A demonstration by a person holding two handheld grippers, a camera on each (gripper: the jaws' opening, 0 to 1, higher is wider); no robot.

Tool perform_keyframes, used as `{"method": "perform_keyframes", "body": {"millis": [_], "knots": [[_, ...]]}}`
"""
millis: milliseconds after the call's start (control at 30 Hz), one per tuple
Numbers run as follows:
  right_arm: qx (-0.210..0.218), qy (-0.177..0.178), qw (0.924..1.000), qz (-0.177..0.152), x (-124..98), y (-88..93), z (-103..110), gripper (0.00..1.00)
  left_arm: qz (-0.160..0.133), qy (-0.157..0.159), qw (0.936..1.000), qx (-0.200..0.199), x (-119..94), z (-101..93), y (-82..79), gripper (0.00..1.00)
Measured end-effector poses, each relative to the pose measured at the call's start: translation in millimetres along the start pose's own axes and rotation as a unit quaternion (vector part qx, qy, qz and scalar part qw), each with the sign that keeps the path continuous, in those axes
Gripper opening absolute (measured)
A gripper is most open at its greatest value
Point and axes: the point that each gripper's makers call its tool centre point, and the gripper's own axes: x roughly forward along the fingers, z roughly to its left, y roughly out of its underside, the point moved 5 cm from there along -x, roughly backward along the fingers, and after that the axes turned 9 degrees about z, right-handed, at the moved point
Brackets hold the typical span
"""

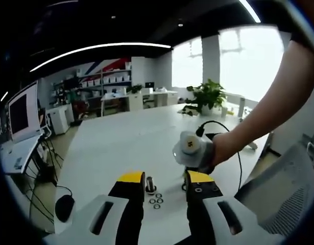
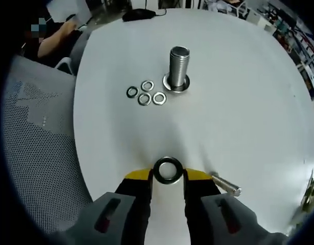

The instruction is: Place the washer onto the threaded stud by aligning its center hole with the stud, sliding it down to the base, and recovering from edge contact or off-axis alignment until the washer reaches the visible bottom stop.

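Bright office: white table (image 1: 126, 138), large windows (image 1: 248, 61), shelving (image 1: 103, 81), mesh chair (image 1: 284, 199), potted plant (image 1: 208, 95)

dark washer (image 2: 167, 171) flat, threaded stud (image 2: 178, 68) upright

- Right gripper (image 2: 167, 179): yellow-tipped jaws closed in on a washer (image 2: 167, 171), clamped by its rim between the tips, hole facing the camera.
- Left gripper (image 1: 167, 185): jaws apart, nothing between them, low over the table.
- Person's bare forearm (image 1: 269, 109) reaches in from the upper right of the left gripper view, hand (image 1: 218, 150) gripping the right gripper's body.
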Motion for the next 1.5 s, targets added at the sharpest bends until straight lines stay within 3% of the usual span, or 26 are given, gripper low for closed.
{"method": "perform_keyframes", "body": {"millis": [233,433,1500], "knots": [[-0.018,0.004,0.9993,0.033,1.7,-4.0,-0.2,0.25,0.001,-0.002,1.0000,-0.002,-0.1,0.9,0.2,0.30],[-0.014,0.006,0.9993,0.035,1.0,-3.2,0.2,0.24,0.001,-0.002,1.0000,-0.004,0.2,1.0,0.6,0.30],[-0.013,0.011,0.9999,0.001,-0.1,0.1,1.4,0.22,0.037,0.019,0.9991,0.013,7.8,-9.4,9.5,0.32]]}}
